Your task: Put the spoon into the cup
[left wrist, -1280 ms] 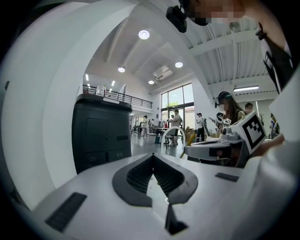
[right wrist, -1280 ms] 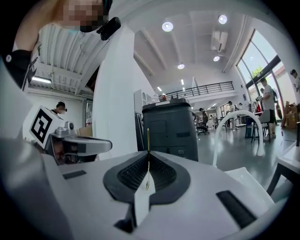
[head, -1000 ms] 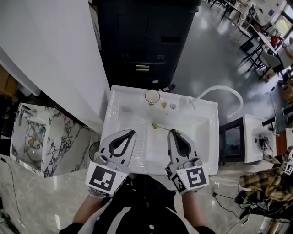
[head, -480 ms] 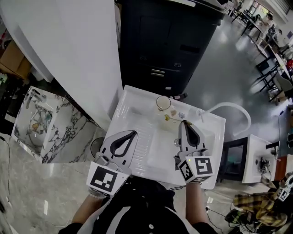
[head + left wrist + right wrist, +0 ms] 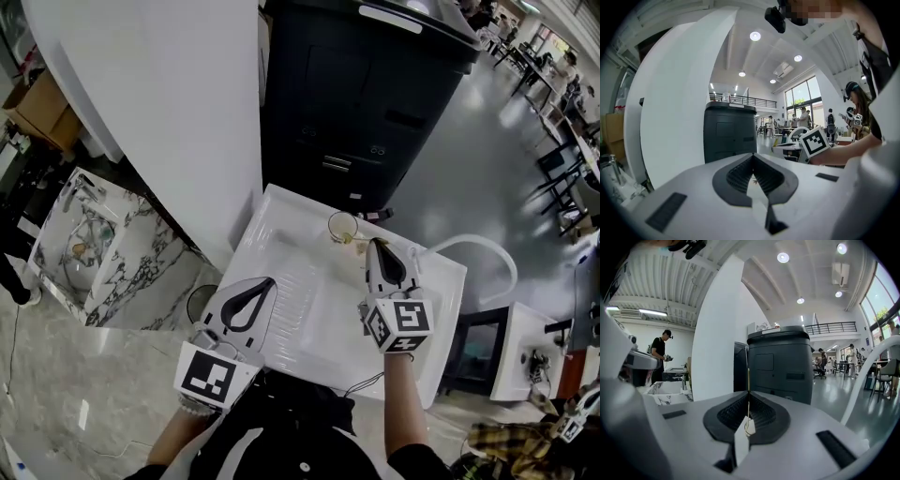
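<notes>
Moved: right tongs [image 5: 372, 246] have carried the spoon [image 5: 749, 426] from mid-table out to the cup [image 5: 343, 226].
Right tongs: pinched shut on the spoon, whose thin handle pokes past the tips.
Spoon: just at 4 o'clock of the cup.
Cup: 12 o'clock on the table [image 5: 281, 272].
Left tongs [image 5: 272, 279]: closed, empty, at 8 o'clock.

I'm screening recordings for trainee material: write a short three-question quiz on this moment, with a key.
1. True or false: the left claw holds the thin golden spoon.
2. The clear glass cup stands on: A the white ribbed sink top; B the marbled basin; C the floor.
3. Which claw is nearer the cup?
Key: 1 false, it is shut and empty; 2 A; 3 the right claw, shut on the spoon.
</notes>
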{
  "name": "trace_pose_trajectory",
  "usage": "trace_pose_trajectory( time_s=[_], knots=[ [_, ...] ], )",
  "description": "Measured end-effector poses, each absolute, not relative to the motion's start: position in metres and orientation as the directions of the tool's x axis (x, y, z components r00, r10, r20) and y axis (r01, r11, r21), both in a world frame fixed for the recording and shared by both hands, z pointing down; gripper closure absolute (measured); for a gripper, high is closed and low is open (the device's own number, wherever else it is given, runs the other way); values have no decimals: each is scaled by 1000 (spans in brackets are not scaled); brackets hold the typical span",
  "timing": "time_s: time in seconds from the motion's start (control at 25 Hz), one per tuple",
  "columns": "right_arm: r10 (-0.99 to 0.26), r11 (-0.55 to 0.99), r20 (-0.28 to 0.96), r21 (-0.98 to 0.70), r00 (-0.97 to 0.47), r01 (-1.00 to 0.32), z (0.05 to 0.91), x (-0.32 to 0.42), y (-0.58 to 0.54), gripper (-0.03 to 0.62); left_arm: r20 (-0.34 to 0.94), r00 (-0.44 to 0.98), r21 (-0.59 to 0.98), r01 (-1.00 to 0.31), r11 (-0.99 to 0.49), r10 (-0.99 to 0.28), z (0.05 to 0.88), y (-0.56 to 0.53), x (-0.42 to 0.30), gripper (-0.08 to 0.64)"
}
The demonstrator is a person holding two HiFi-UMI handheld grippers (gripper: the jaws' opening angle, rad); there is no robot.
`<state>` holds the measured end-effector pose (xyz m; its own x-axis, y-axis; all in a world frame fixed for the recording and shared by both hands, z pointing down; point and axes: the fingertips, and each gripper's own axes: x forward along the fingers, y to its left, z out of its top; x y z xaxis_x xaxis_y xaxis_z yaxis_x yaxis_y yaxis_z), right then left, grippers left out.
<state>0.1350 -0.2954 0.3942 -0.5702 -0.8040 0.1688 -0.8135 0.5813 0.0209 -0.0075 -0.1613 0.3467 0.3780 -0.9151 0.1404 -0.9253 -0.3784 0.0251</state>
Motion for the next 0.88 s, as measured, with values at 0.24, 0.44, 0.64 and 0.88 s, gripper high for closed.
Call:
trace_pose_trajectory(
  time_s=[0.24,0.44,0.64,0.88],
  knots=[
    [-800,588,176,38,-573,-808,403,129,-322,583,153,349,23,-936,-350,-924,351,-160,-10,560],
    [-790,594,211,25,-576,-804,422,123,-340,583,163,331,13,-943,-333,-929,353,-159,-14,560],
    [-772,604,262,17,-579,-797,447,113,-352,583,170,305,8,-951,-308,-937,356,-157,-20,560],
    [-756,601,323,0,-569,-799,475,111,-362,583,189,279,14,-960,-281,-942,360,-154,-26,560]
  ],
)
